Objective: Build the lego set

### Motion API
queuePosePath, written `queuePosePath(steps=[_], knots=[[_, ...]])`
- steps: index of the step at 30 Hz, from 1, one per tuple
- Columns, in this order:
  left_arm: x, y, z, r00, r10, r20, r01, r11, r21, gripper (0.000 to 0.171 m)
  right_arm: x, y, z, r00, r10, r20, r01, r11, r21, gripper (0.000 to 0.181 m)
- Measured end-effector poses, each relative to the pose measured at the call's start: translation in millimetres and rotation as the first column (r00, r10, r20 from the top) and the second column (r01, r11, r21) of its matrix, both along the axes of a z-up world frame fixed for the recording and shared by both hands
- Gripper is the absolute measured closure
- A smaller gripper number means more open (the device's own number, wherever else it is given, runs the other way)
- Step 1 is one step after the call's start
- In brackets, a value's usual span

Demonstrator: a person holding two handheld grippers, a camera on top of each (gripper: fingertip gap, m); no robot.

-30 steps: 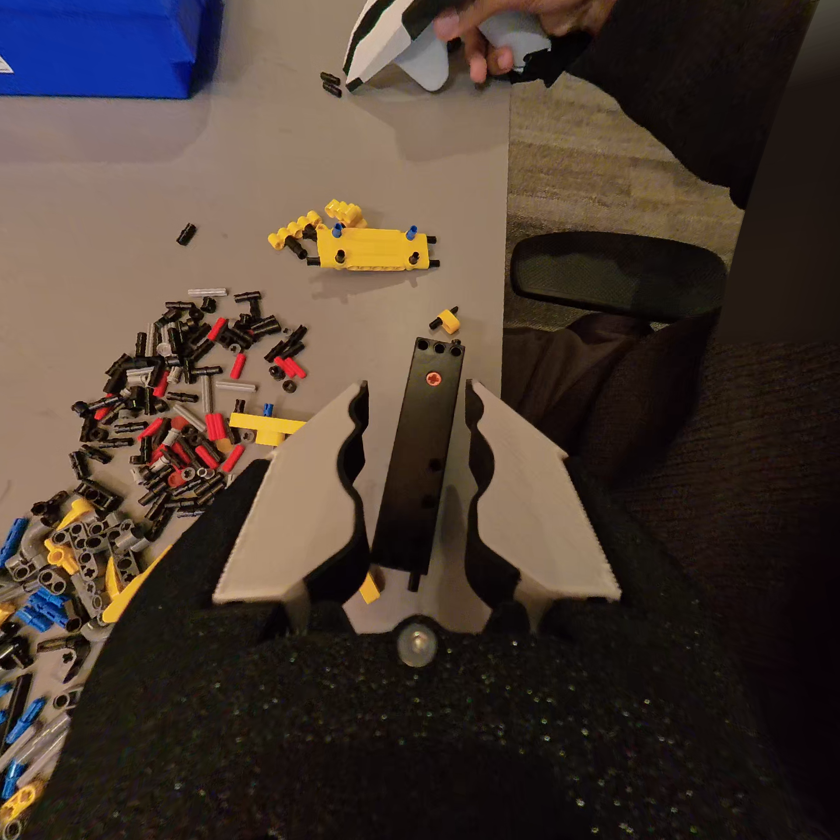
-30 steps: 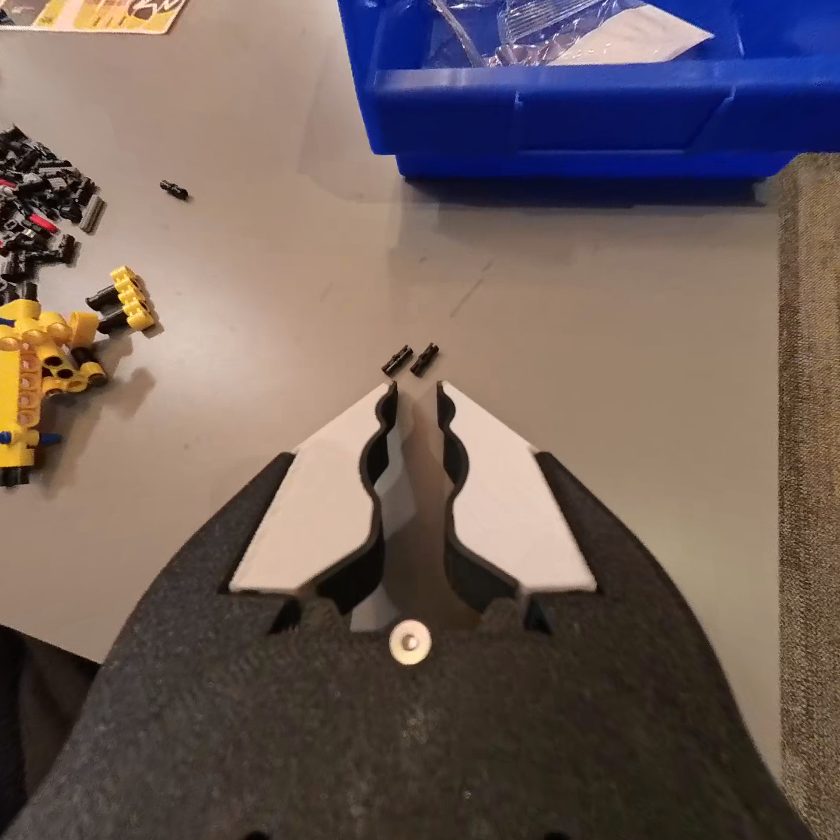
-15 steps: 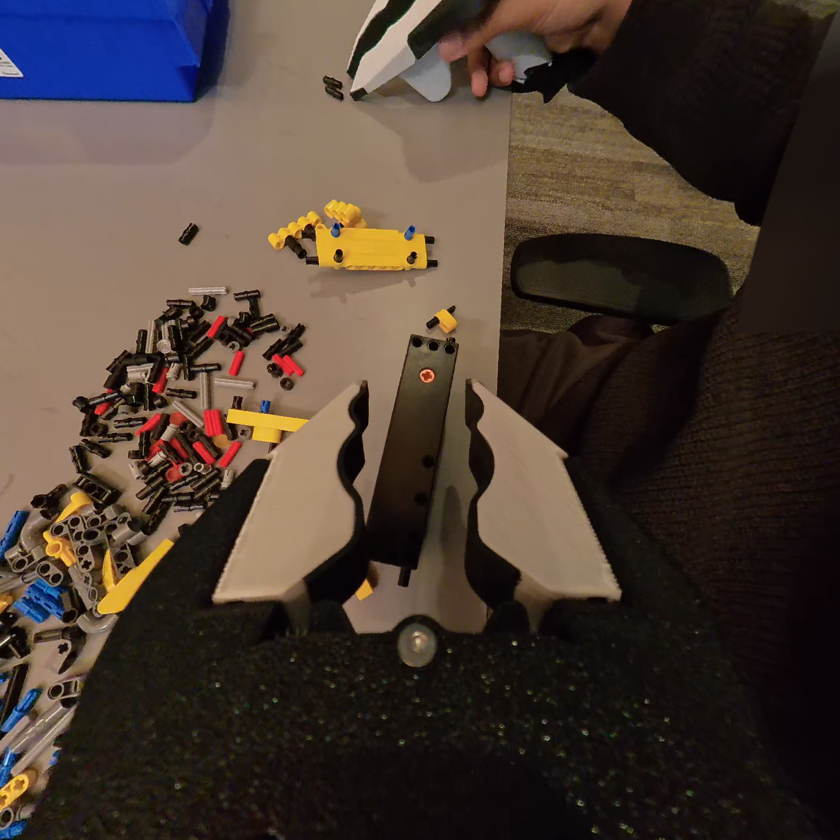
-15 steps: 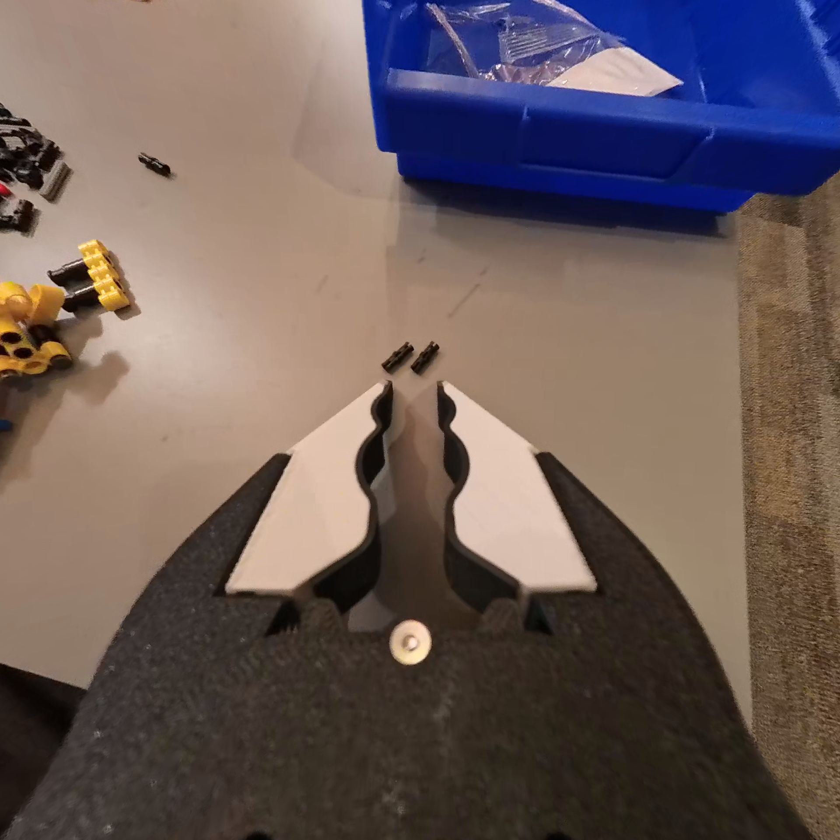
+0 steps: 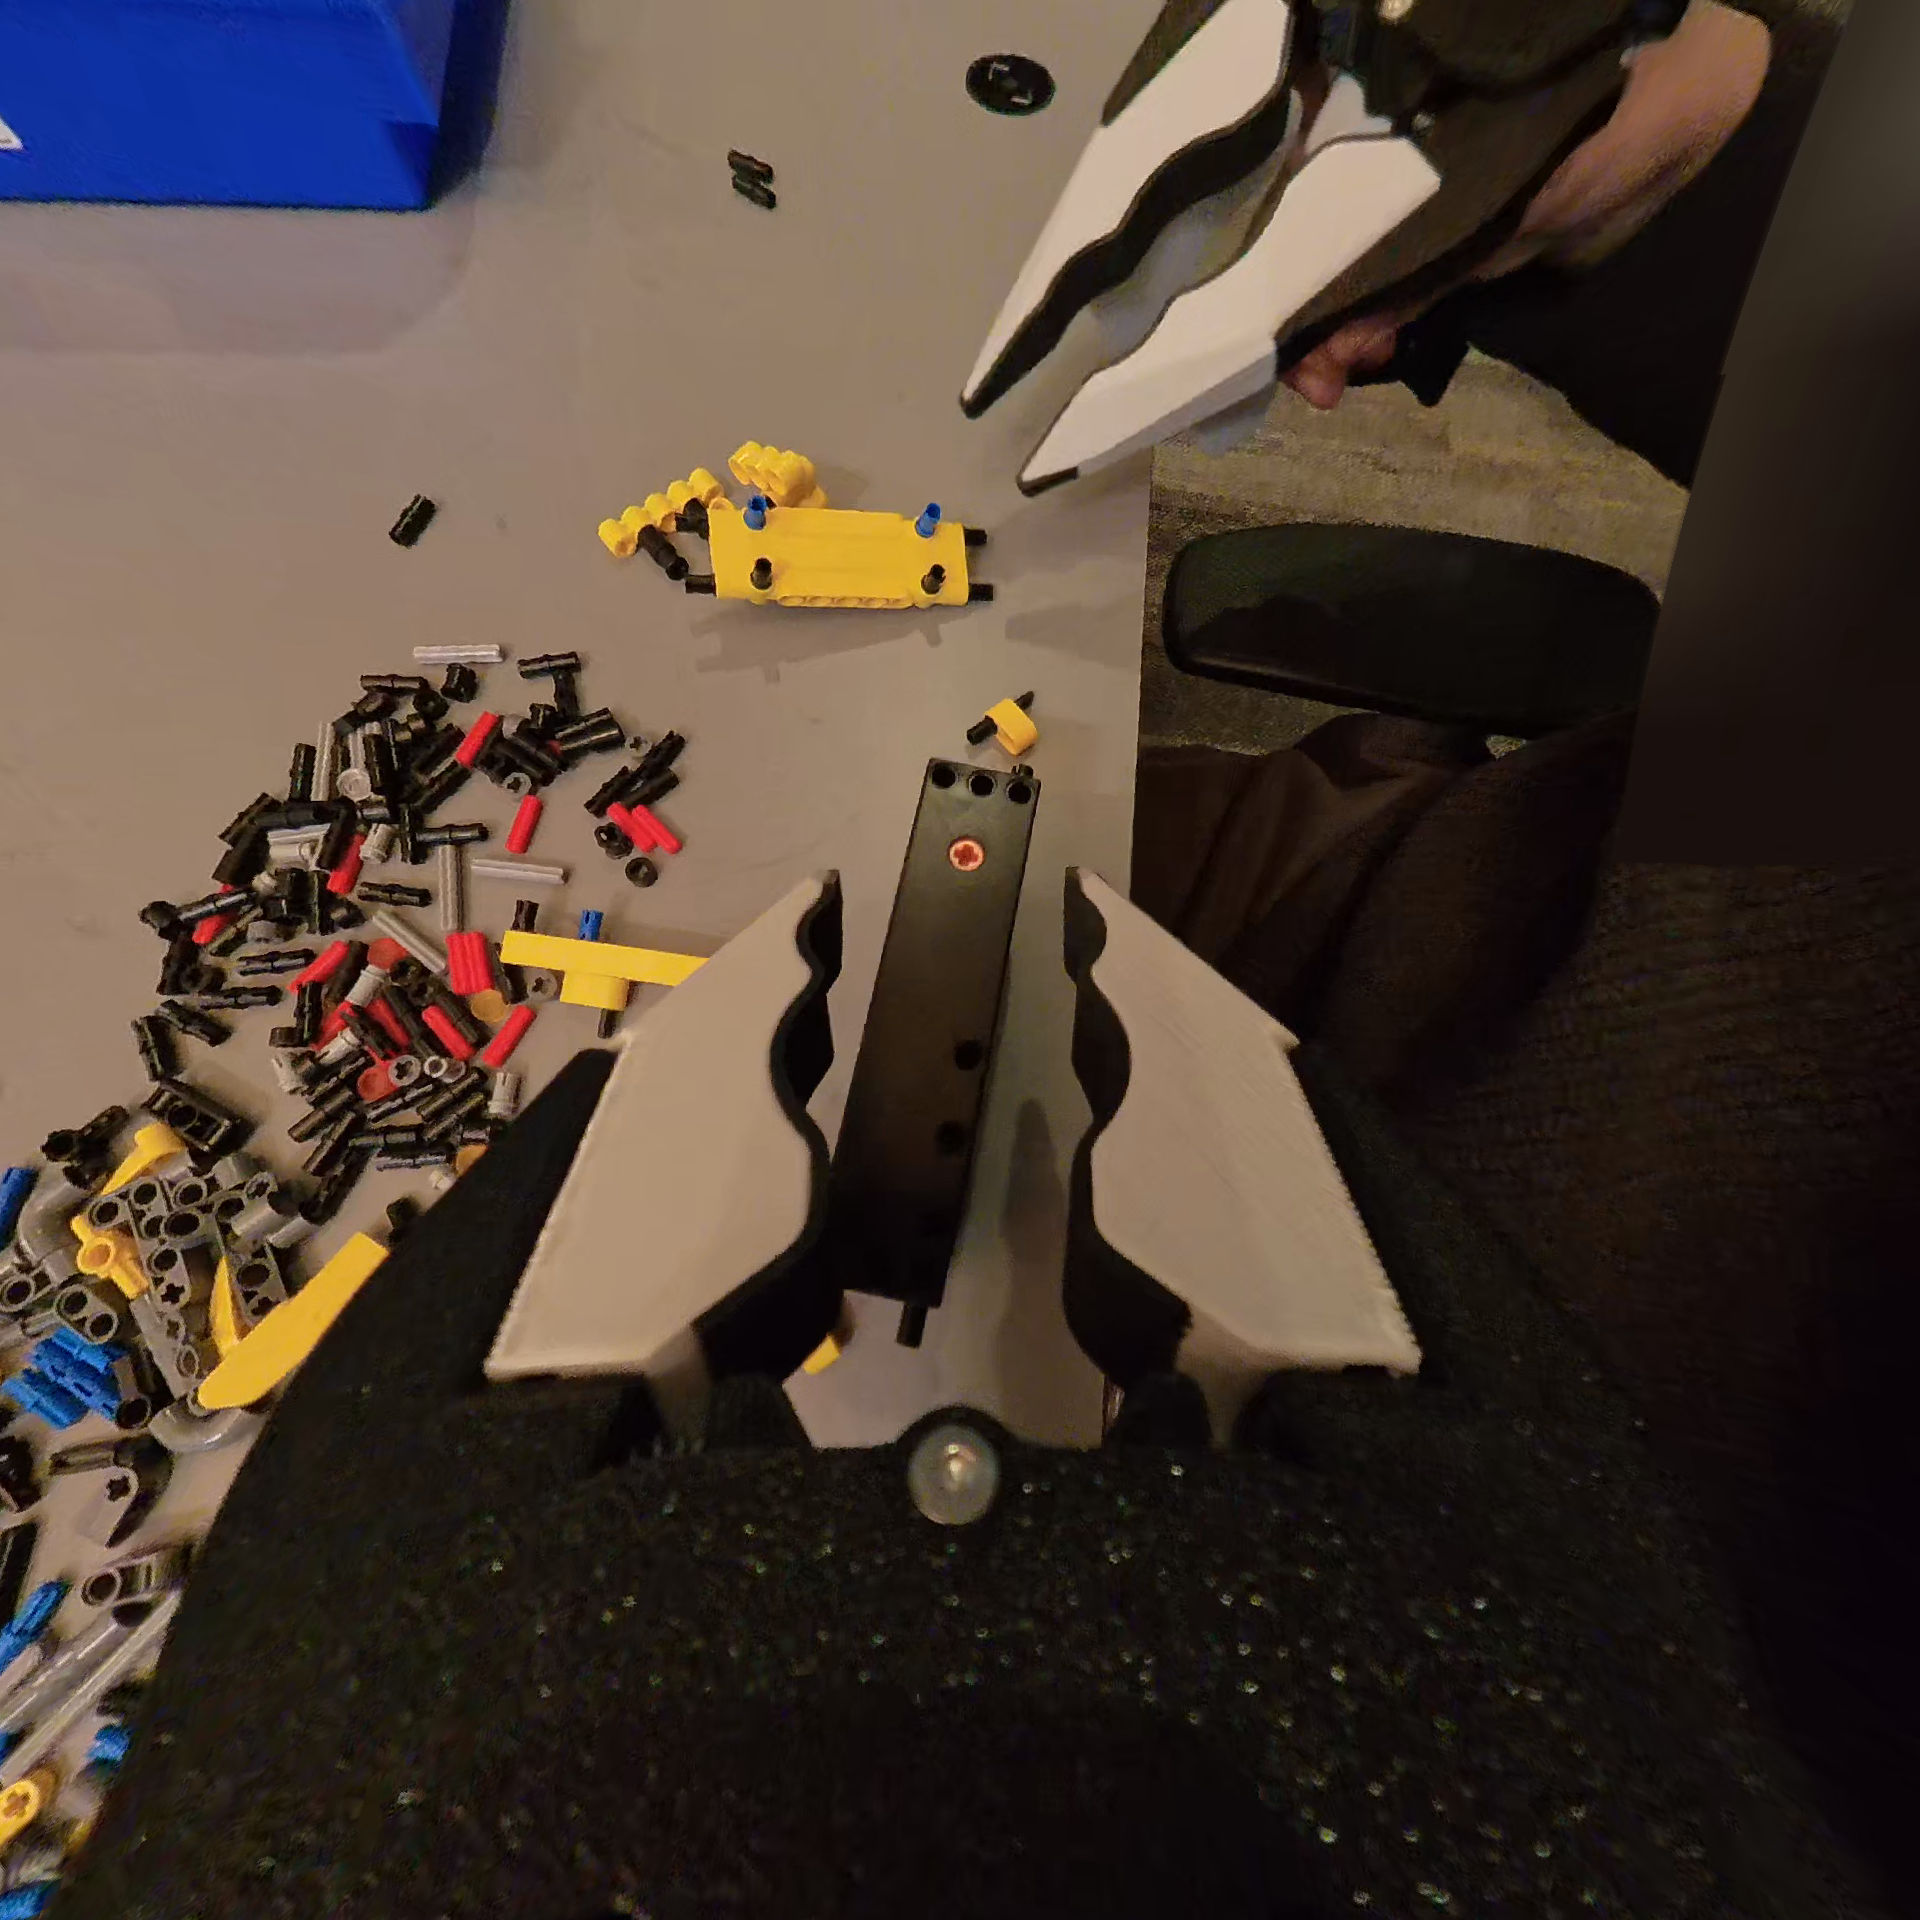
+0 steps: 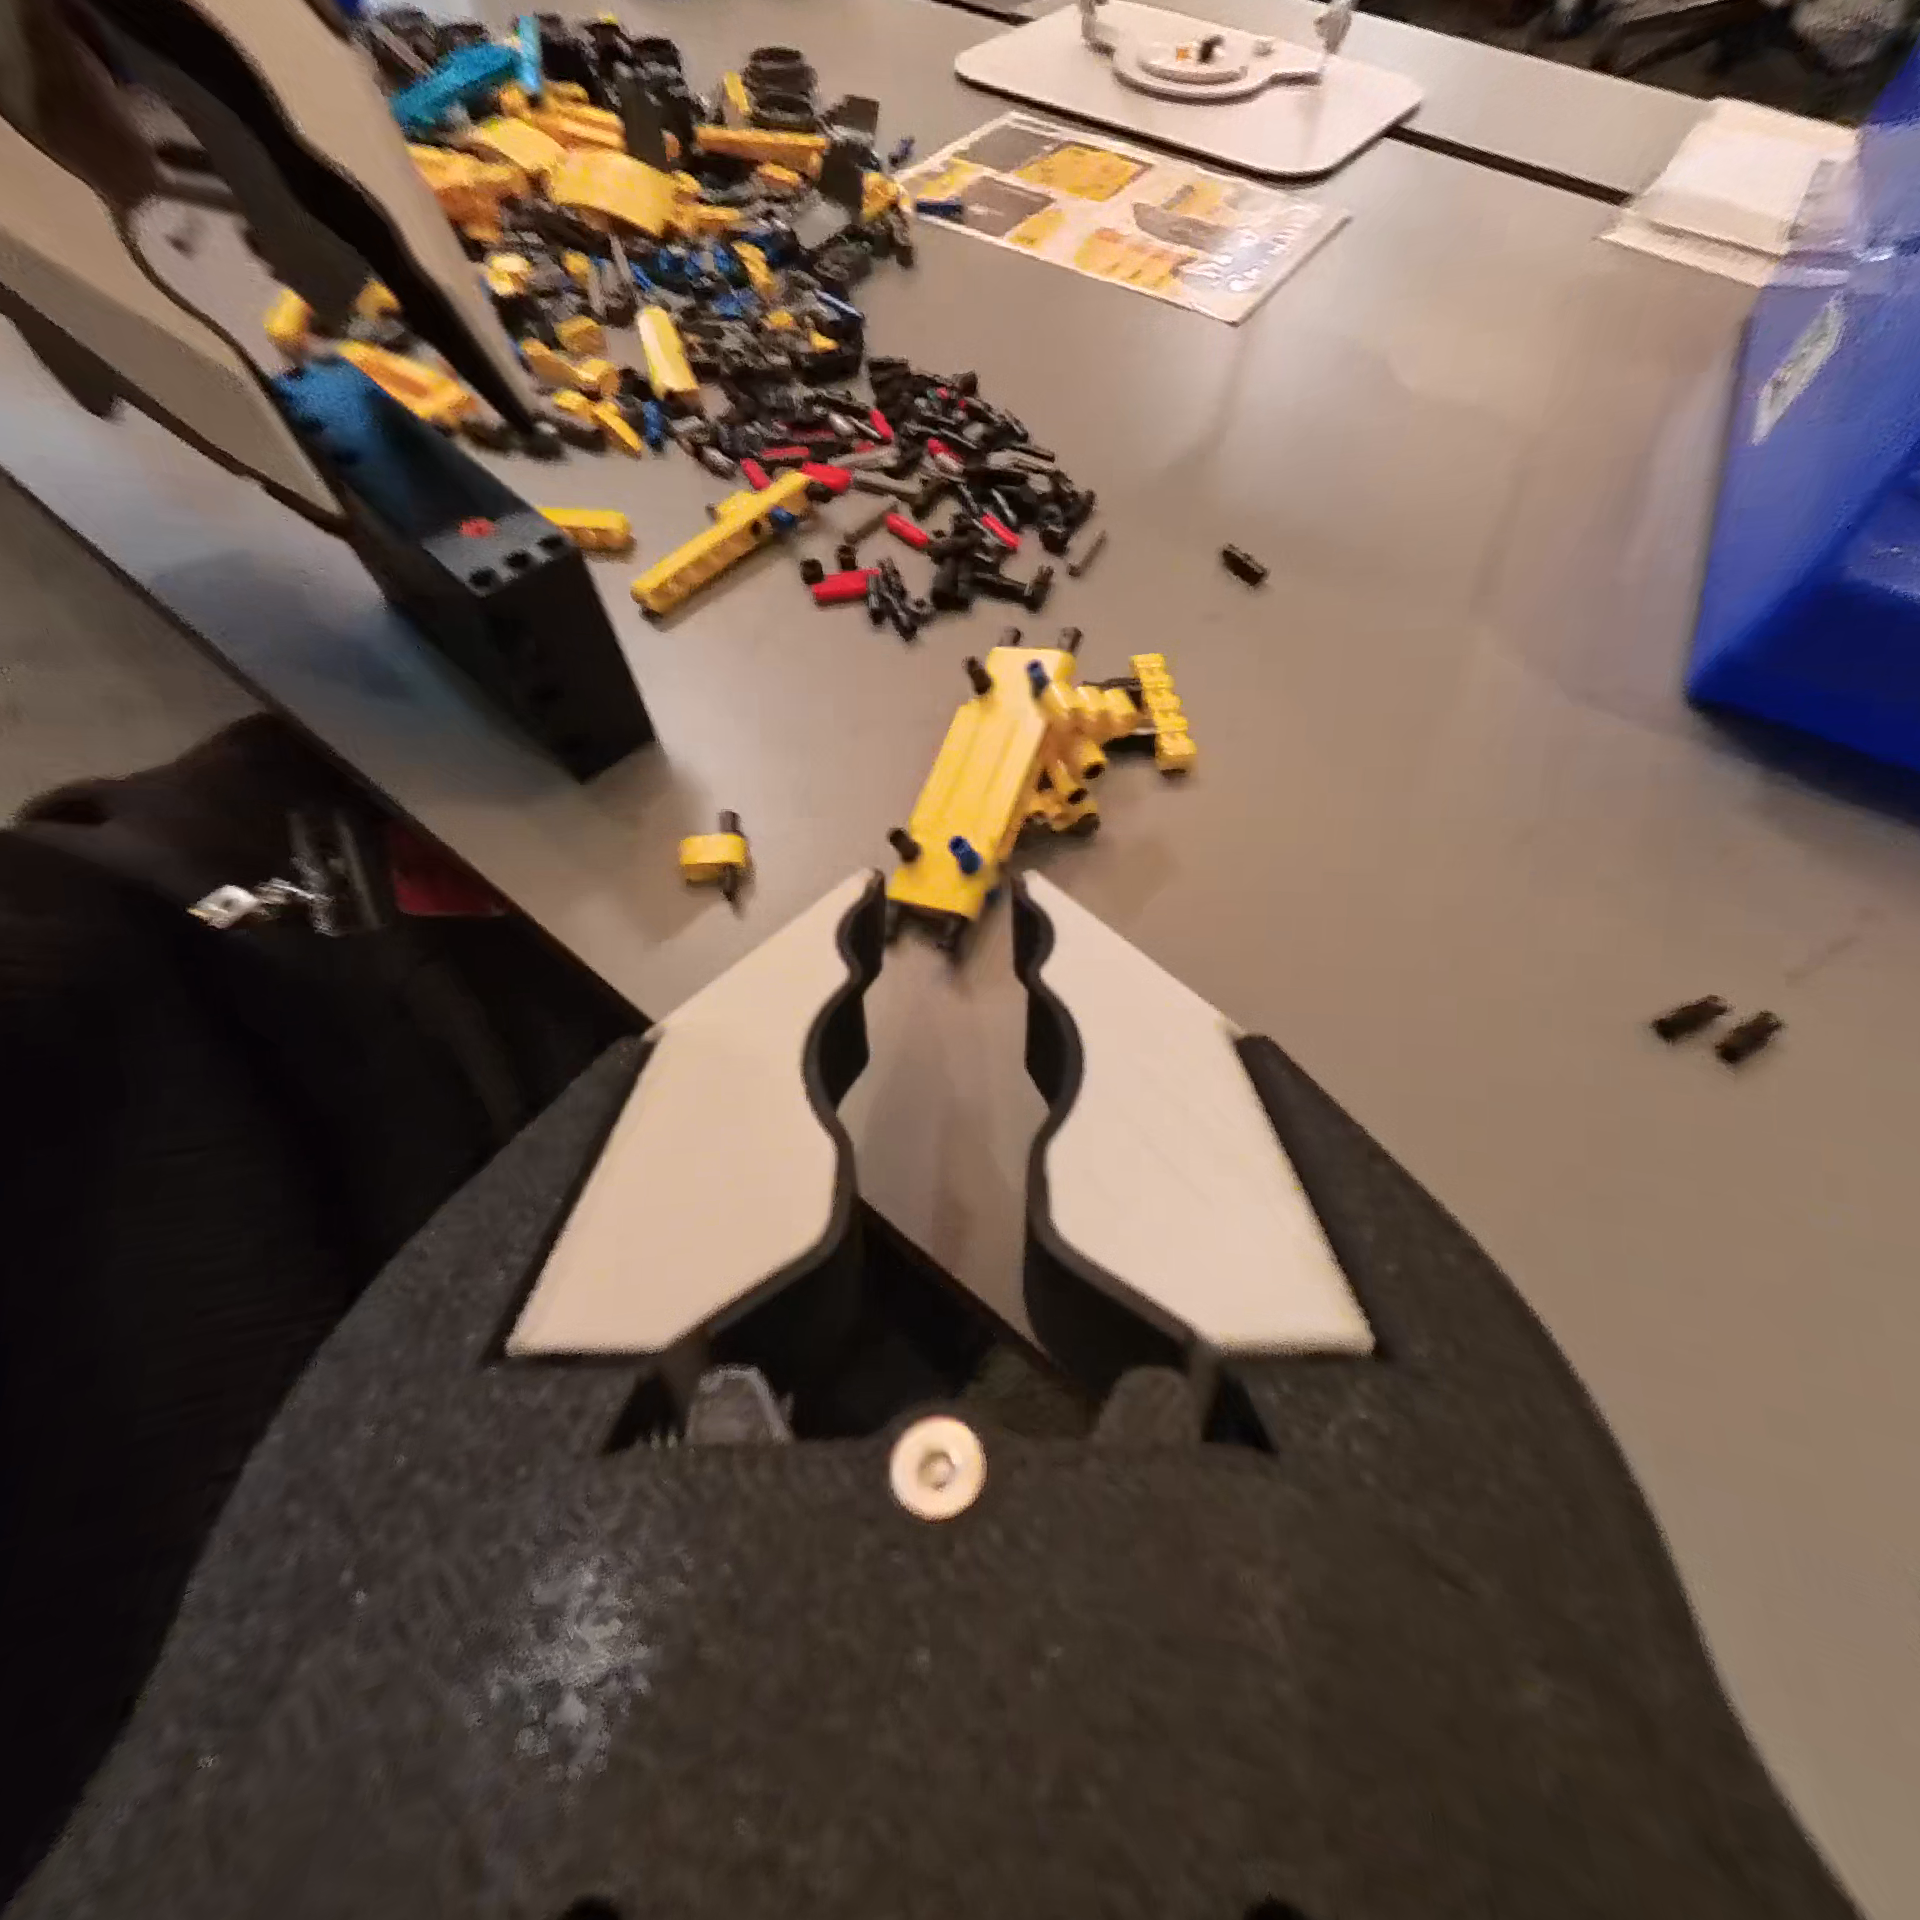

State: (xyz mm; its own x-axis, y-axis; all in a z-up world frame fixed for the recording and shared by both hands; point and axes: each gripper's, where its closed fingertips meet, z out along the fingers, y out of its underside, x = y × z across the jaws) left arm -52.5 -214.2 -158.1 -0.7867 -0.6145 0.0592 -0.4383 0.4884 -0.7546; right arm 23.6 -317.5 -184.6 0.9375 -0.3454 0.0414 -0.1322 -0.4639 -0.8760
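My left gripper (image 5: pixel 951 883) is open, with its fingers on either side of a long black block (image 5: pixel 961 987) near the table's right edge. The left finger is close against the block and a gap shows on the right side. In the right wrist view the block (image 6: pixel 499 613) rests on the table under the left gripper's fingers (image 6: pixel 135 332). My right gripper (image 6: pixel 945 899) is slightly open and empty. The near end of a yellow assembly (image 6: pixel 987 779) with blue and black pins shows between its tips. In the left wrist view the right gripper (image 5: pixel 1003 447) hovers just past that assembly (image 5: pixel 831 556).
A small yellow piece with a black pin (image 5: pixel 1006 722) lies by the table edge (image 5: pixel 1143 727). A pile of small black, red, grey and yellow parts (image 5: pixel 395 914) spreads at the left. Also in view are two black pins (image 6: pixel 1714 1029), a blue bin (image 6: pixel 1829 520), a printed sheet (image 6: pixel 1122 218) and a chair armrest (image 5: pixel 1403 623). Some 15 cm of space lies between my two pairs of fingers.
My right gripper has swung away from the two black pins by the blue bin and come to the yellow assembly. My left gripper has stayed around the black block.
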Motion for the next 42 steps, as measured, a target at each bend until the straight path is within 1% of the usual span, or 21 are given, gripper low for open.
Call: queuePosePath(steps=[3, 5, 7, 8, 10, 13, 15, 17, 21, 23, 25, 27, 30, 32, 33, 35, 37, 40, 42], knots=[[-1.6, -1.9, 0.5, 1.0, -0.007, 0.006, 0.007, 1.0, 0.009, 0.129, 30.1, -21.6, -5.0, 0.992, -0.112, 0.065, 0.115, 0.992, -0.045, 0.157], [-1.8, -2.2, 1.6, 1.0, -0.005, 0.014, 0.005, 1.0, 0.01, 0.129, 60.3, -40.0, -5.4, 0.971, -0.232, 0.066, 0.235, 0.971, -0.041, 0.157], [-1.5, -2.8, 3.5, 1.0, 0.001, 0.023, -0.001, 1.0, 0.001, 0.129, 90.6, -57.6, -3.9, 0.931, -0.361, 0.051, 0.362, 0.932, -0.025, 0.157], [-1.4, -3.2, 4.4, 1.0, 0.005, 0.025, -0.005, 1.0, -0.006, 0.129, 99.4, -61.0, -2.4, 0.92, -0.39, 0.033, 0.39, 0.92, -0.016, 0.157], [-1.8, -3.4, 5.2, 1.0, 0.012, 0.026, -0.012, 1.0, -0.014, 0.129, 108.2, -58.5, 5.6, 0.92, -0.392, 0.01, 0.392, 0.92, 0.019, 0.157], [-3.8, -1.5, 3.8, 1.0, 0.019, 0.023, -0.019, 1.0, -0.01, 0.129, 117.5, -49.0, 30.6, 0.931, -0.365, 0.015, 0.358, 0.921, 0.151, 0.165], [-4.4, 1.0, 2.9, 0.999, 0.026, 0.024, -0.026, 1.0, -0.005, 0.129, 122.0, -47.0, 40.2, 0.936, -0.351, -0.013, 0.346, 0.917, 0.196, 0.165], [-4.5, 3.0, 3.3, 0.999, 0.033, 0.023, -0.033, 0.999, -0.013, 0.129, 127.2, -48.5, 38.0, 0.935, -0.355, -0.017, 0.353, 0.919, 0.174, 0.164], [-3.1, 6.3, 6.0, 0.999, 0.048, 0.023, -0.047, 0.998, -0.049, 0.129, 140.8, -60.0, 15.2, 0.914, -0.403, 0.054, 0.4, 0.915, 0.049, 0.16], [-2.0, 7.6, 7.2, 0.998, 0.054, 0.022, -0.053, 0.996, -0.067, 0.129, 136.8, -53.7, 10.6, 0.927, -0.375, 0.026, 0.373, 0.926, 0.06, 0.16], [-1.3, 7.8, 8.4, 0.998, 0.056, 0.016, -0.055, 0.995, -0.085, 0.129, 124.1, -36.8, 11.5, 0.957, -0.291, -0.008, 0.291, 0.954, 0.076, 0.16], [-0.9, 7.3, 8.9, 0.999, 0.052, 0.009, -0.051, 0.994, -0.097, 0.129, 116.1, -17.9, 15.9, 0.978, -0.206, 0.031, 0.204, 0.977, 0.063, 0.16], [0.3, 6.8, 8.5, 0.999, 0.048, 0.006, -0.047, 0.994, -0.098, 0.129, 111.2, 19.0, 19.8, 0.993, -0.018, 0.119, 0.02, 1.0, -0.014, 0.16], [0.9, 5.3, 8.7, 0.999, 0.045, 0.007, -0.044, 0.994, -0.101, 0.129, 115.1, 45.5, 11.6, 0.988, 0.108, 0.111, -0.099, 0.992, -0.082, 0.16], [0.9, 4.5, 9.4, 0.999, 0.045, 0.01, -0.044, 0.994, -0.104, 0.129, 120.5, 57.3, 5.5, 0.986, 0.143, 0.085, -0.133, 0.985, -0.11, 0.159], [0.8, 3.4, 10.7, 0.999, 0.046, 0.016, -0.044, 0.993, -0.107, 0.129, 130.0, 77.3, -5.3, 0.983, 0.181, 0.021, -0.176, 0.974, -0.144, 0.159], [0.8, 3.5, 12.2, 0.998, 0.051, 0.022, -0.048, 0.993, -0.112, 0.129, 131.2, 91.7, -11.4, 0.977, 0.212, -0.026, -0.213, 0.964, -0.16, 0.159], [0.4, 5.3, 13.1, 0.998, 0.054, 0.019, -0.051, 0.992, -0.118, 0.129, 128.5, 102.9, -17.0, 0.97, 0.241, -0.041, -0.245, 0.954, -0.176, 0.159], [0.5, 7.5, 13.5, 0.998, 0.055, 0.02, -0.052, 0.992, -0.115, 0.129, 126.8, 104.0, -26.3, 0.967, 0.246, -0.068, -0.255, 0.943, -0.213, 0.159]])
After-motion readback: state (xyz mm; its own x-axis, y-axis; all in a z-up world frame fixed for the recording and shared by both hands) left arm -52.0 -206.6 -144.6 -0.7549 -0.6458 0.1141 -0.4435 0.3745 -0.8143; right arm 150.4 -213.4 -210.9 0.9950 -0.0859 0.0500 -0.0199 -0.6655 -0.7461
